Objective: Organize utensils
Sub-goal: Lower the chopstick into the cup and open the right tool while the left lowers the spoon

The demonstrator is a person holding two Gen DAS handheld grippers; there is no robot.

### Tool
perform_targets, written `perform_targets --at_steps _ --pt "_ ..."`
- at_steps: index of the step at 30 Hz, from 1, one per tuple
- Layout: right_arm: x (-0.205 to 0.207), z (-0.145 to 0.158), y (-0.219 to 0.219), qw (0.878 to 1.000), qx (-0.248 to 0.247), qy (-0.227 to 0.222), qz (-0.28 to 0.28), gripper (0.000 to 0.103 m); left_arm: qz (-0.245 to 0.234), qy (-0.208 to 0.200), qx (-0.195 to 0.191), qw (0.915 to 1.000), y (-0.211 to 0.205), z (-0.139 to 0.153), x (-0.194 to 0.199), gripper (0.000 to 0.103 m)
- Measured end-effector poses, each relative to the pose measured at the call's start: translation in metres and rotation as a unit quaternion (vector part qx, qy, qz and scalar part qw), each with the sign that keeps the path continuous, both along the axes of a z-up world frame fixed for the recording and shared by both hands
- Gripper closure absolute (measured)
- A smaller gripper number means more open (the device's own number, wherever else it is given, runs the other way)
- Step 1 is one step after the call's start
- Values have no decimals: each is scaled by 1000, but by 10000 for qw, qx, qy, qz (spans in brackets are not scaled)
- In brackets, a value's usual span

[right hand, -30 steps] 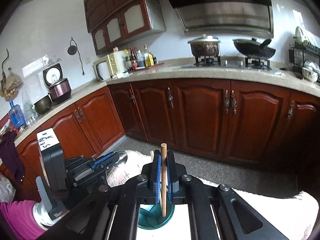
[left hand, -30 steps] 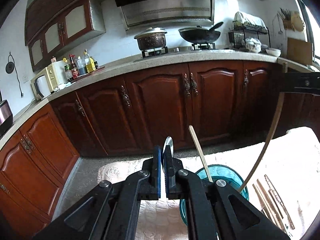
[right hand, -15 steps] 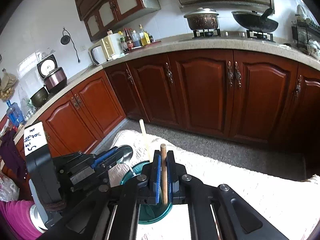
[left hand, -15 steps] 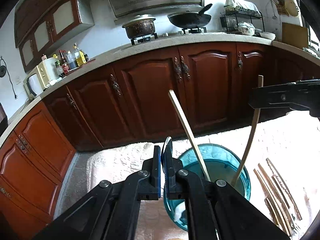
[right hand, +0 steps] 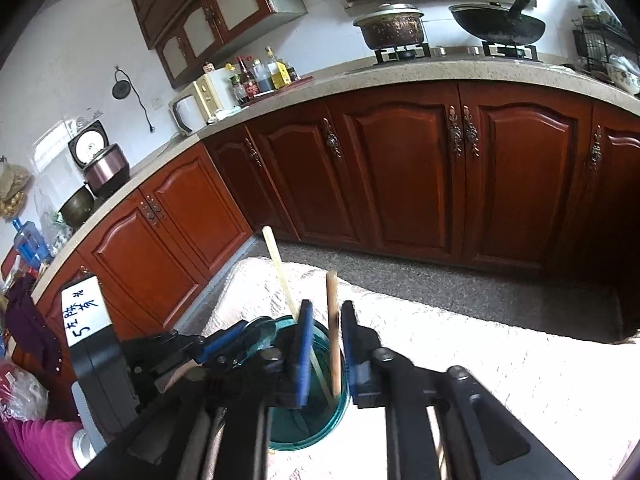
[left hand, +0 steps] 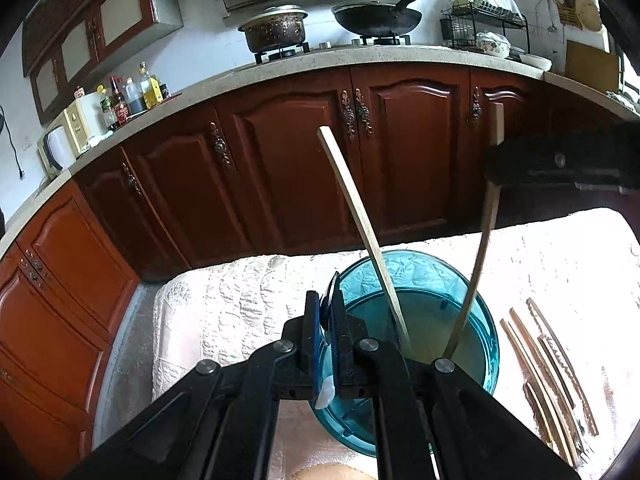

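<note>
Right gripper point(right hand: 325, 320) sits directly over the teal plastic cup point(left hand: 486, 340), and its jaws stand parted — the brown chopstick point(right hand: 333, 332) rises between the blue pads with daylight on both sides, touching neither as far as the right wrist view shows. Its lower end is down inside the cup, upper end poking above the fingers. From the left wrist view that same stick curves up out of the cup and passes behind the dark bar of the right gripper.

A second, paler chopstick point(left hand: 362, 228) is already in the cup, leaning away to the left with its tip up against the cabinet doors point(left hand: 280, 160).

Left gripper point(left hand: 327, 316) is pinched tight on a metal spoon point(right hand: 262, 330) — the bowl juts out past the pads, and a pale handle end shows below them. It hovers at the cup's near-left rim, just beside the right gripper.

The cup stands on a white quilted cloth point(left hand: 224, 316). To its right on that cloth lies a loose row of more chopsticks point(left hand: 548, 368), flat, near the cup but apart from it.
</note>
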State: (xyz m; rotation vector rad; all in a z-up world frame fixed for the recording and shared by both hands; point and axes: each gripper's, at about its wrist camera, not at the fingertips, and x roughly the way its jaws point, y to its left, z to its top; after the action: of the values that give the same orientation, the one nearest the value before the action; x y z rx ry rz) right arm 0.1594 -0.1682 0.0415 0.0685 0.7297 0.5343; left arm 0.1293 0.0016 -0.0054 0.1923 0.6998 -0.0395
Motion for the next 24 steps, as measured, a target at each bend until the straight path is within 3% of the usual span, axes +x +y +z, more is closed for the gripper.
perform_targets --at_steps 9,14,21,24 --pt "-5 -2 -3 10000 -2 89 -15 81 74 176 -172 9997 3 2 1 95" --pt "-9 -2 -8 9999 57 151 -29 80 54 202 -321 9993 6 5 -6 56" --pt "-27 -1 -14 9998 100 167 -61 78 192 267 -383 9987 15 15 -15 55" --pt "-35 0 -17 9998 117 157 -76 78 288 181 -513 9981 23 22 -21 37"
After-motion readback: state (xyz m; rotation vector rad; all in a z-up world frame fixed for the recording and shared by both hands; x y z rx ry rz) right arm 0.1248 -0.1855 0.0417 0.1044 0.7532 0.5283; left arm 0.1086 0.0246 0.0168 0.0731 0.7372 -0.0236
